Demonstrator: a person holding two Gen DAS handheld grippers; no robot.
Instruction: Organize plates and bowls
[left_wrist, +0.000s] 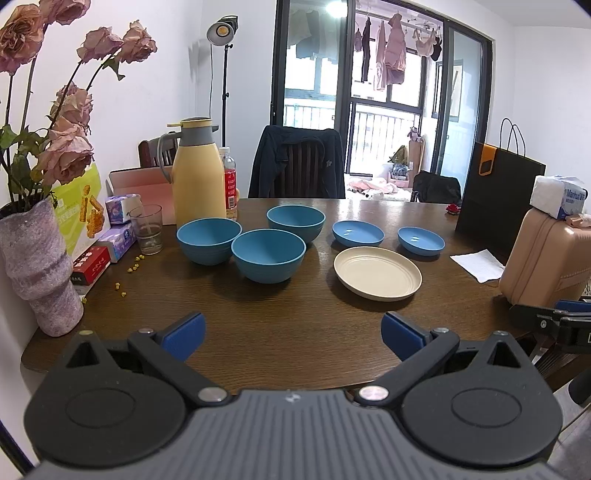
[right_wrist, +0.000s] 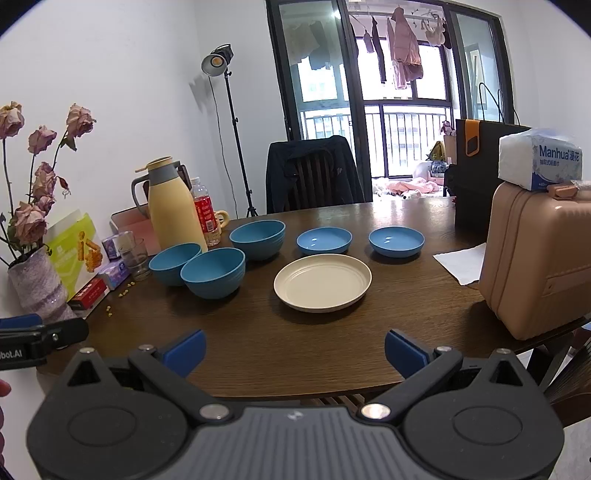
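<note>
Three deep blue bowls stand on the dark wooden table (left_wrist: 280, 332): one at the left (left_wrist: 208, 240), one nearer (left_wrist: 268, 260), one behind (left_wrist: 296, 222). Two shallow blue dishes (left_wrist: 358, 232) (left_wrist: 421, 240) sit to the right, with a cream plate (left_wrist: 377, 272) in front of them. The same set shows in the right wrist view: bowls (right_wrist: 213, 272) (right_wrist: 173, 263) (right_wrist: 258, 239), dishes (right_wrist: 324, 240) (right_wrist: 396, 240), plate (right_wrist: 322, 282). My left gripper (left_wrist: 293, 334) and right gripper (right_wrist: 295, 352) are both open and empty, held over the table's near edge.
A vase of dried roses (left_wrist: 37, 266), boxes, a glass (left_wrist: 147, 229), a yellow thermos (left_wrist: 197, 173) and a bottle crowd the left side. A pink case (right_wrist: 535, 258) with tissues, a black bag (left_wrist: 498, 199) and a paper napkin (left_wrist: 478, 264) stand at the right. A chair (left_wrist: 297, 162) is behind.
</note>
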